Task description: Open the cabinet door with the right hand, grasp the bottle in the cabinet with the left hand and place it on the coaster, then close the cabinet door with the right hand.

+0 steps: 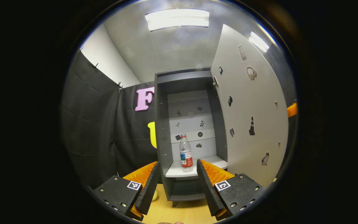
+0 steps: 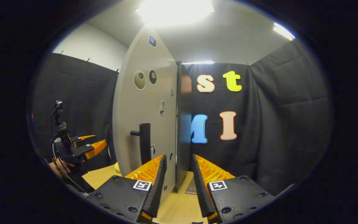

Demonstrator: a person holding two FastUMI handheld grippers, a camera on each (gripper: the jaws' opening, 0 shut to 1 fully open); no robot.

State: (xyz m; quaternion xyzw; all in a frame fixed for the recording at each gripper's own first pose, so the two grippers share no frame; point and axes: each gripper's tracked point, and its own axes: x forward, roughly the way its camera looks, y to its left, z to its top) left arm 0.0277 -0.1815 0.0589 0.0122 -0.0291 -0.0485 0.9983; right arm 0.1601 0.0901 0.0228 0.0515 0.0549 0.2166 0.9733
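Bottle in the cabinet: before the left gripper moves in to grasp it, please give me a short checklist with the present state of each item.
1. Cabinet door open wide enough: ok, it is swung to the side of the opening.
2. Bottle upright on the shelf: ok.
3. Left gripper open and aimed at the bottle: ok, jaws apart, the bottle sits between them farther off.
4. Nothing else on the shelf beside the bottle: ok.
5. Right gripper free of the door handle: ok, jaws apart and holding nothing.
6. Coaster ready for the placing: cannot tell.
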